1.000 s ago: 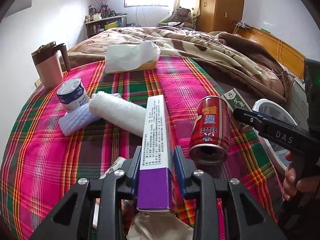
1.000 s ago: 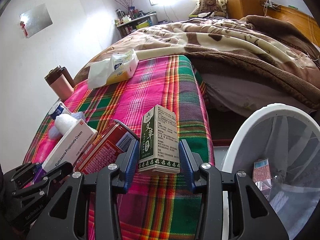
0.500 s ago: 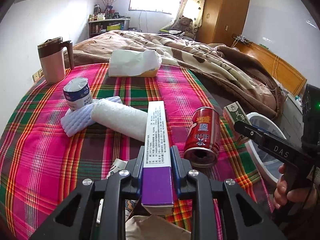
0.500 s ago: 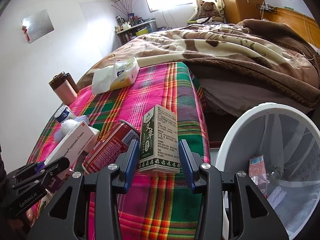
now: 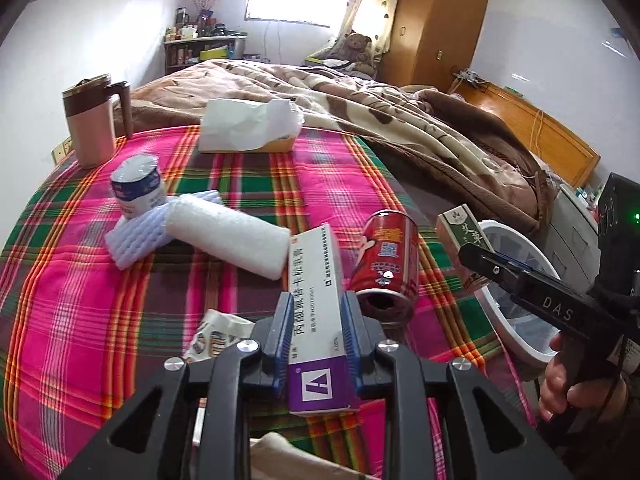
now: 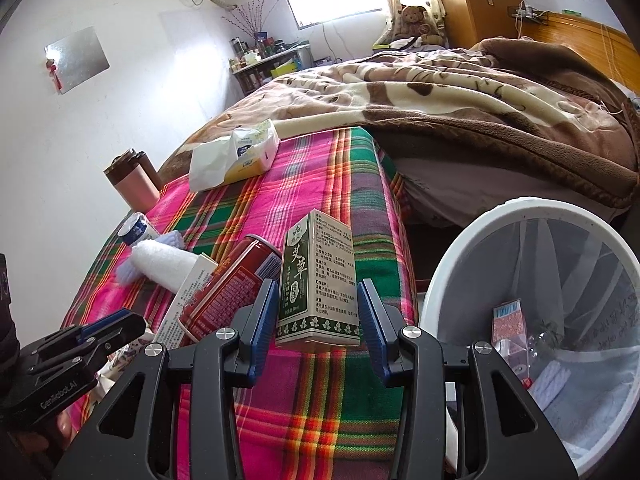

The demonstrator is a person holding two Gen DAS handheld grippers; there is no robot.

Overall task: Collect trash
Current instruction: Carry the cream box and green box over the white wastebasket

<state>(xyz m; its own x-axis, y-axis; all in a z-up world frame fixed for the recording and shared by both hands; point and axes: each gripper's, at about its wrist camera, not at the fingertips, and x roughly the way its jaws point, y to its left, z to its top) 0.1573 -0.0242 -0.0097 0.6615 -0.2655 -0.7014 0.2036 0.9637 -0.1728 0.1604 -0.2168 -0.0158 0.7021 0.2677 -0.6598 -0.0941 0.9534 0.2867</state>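
Note:
My left gripper [image 5: 315, 312] is shut on a long white and purple cream box [image 5: 314, 304] and holds it above the plaid cloth [image 5: 80, 280]. My right gripper [image 6: 318, 308] is shut on a green and white medicine box [image 6: 318, 284], held upright beside the white trash bin [image 6: 532, 208]. That box [image 5: 462, 232] and the bin [image 5: 516, 240] also show in the left wrist view. A red can [image 5: 386, 264] lies on its side on the cloth, just right of the cream box; it also shows in the right wrist view [image 6: 228, 284]. The bin holds a few scraps [image 6: 506, 320].
On the cloth lie a white foam roll [image 5: 228, 240], a pale purple foam pad [image 5: 136, 236], a small blue and white tub [image 5: 138, 188], a tissue pack [image 5: 248, 124], a pink mug [image 5: 90, 124] and crumpled wrappers [image 5: 216, 332]. A brown blanket [image 5: 400, 120] covers the bed behind.
Both grippers have risen with their boxes still held. The left one has tilted so the cream box now leans toward the can. The right one has moved closer to the bin.

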